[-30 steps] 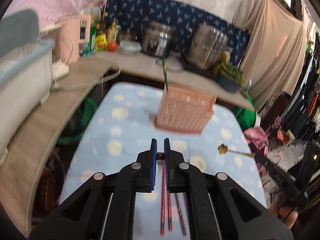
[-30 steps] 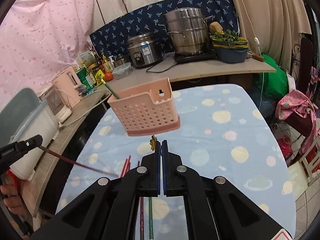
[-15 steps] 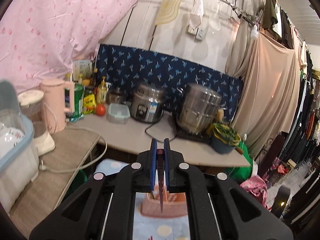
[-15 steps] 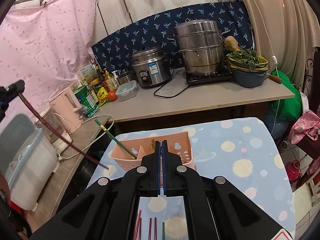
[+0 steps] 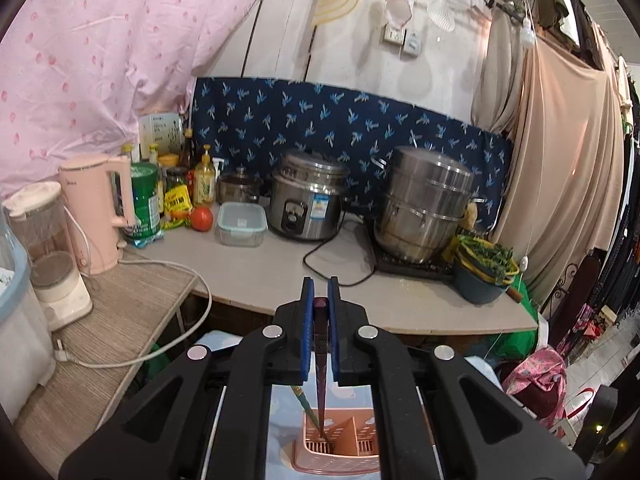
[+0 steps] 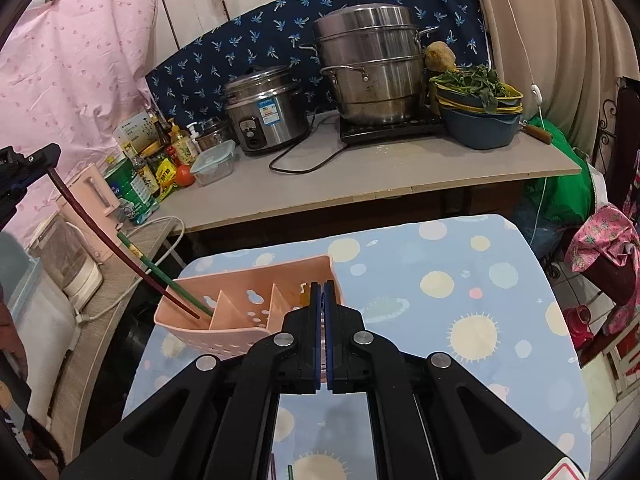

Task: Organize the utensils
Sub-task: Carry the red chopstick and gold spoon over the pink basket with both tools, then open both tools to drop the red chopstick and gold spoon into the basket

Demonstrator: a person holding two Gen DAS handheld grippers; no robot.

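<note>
Right gripper (image 6: 322, 292) is closed; its blue pads hide what they pinch, only a brownish tip showing. Left gripper (image 5: 320, 292) clamps a dark red chopstick (image 6: 120, 252), tip in the pink basket (image 6: 240, 332) at the table's (image 6: 460, 320) far-left corner, beside a green chopstick (image 6: 160, 272).

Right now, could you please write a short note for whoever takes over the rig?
Left gripper: shut on a dark red chopstick, its tip down inside the left end compartment of the pink basket.
Right gripper: shut, over the basket's right end; a gold bit shows at its tips, but what it holds cannot be told.
Done: a green chopstick already leans in that same compartment.
Left: release the red chopstick, then collect the sticks on the table near its front edge.
</note>
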